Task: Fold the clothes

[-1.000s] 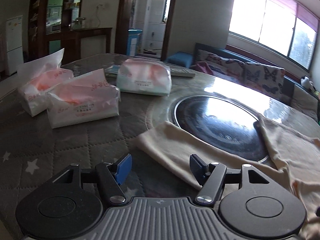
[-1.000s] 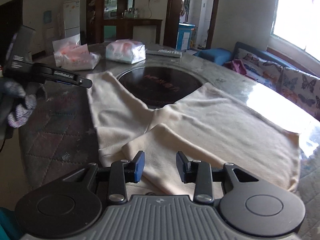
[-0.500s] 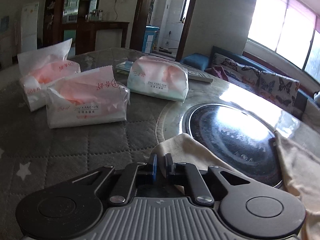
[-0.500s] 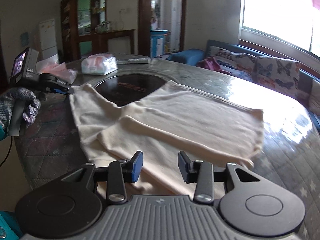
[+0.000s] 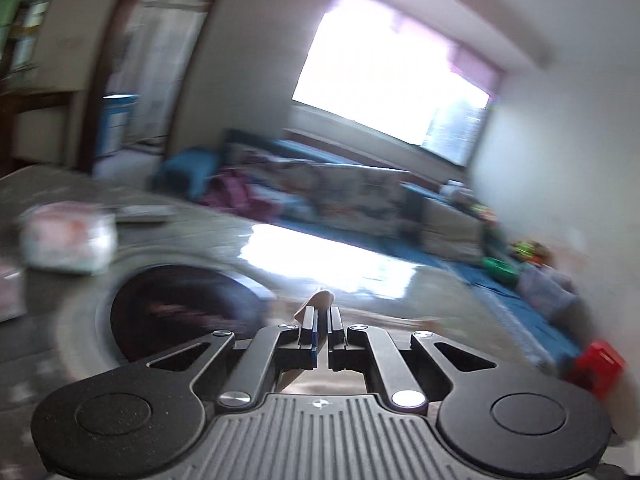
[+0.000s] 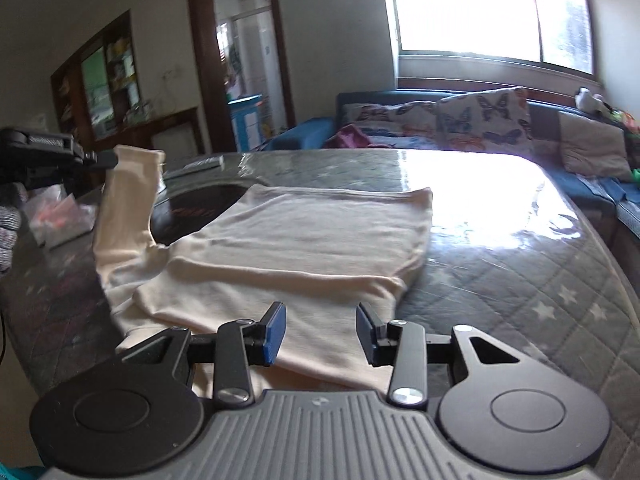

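A cream long-sleeved top [image 6: 304, 240] lies on the round table, its body spread flat. My left gripper [image 5: 322, 322] is shut on the end of the top's left sleeve [image 5: 318, 302]. In the right wrist view it [image 6: 106, 159] holds that sleeve [image 6: 128, 196] lifted above the table at the left. My right gripper [image 6: 320, 332] is open and empty, low over the near edge of the top. The left wrist view is blurred by motion.
The table has a quilted grey star-patterned cover [image 6: 540, 280] and a dark round glass centre [image 5: 176, 312]. Tissue packs [image 5: 68, 240] and a remote [image 6: 202, 164] lie at the far left. A sofa [image 6: 480, 120] with cushions stands beyond the table under the window.
My left gripper closed on the sleeve end, then lifted it and swung right. My right gripper moved right along the near edge of the top and stayed open.
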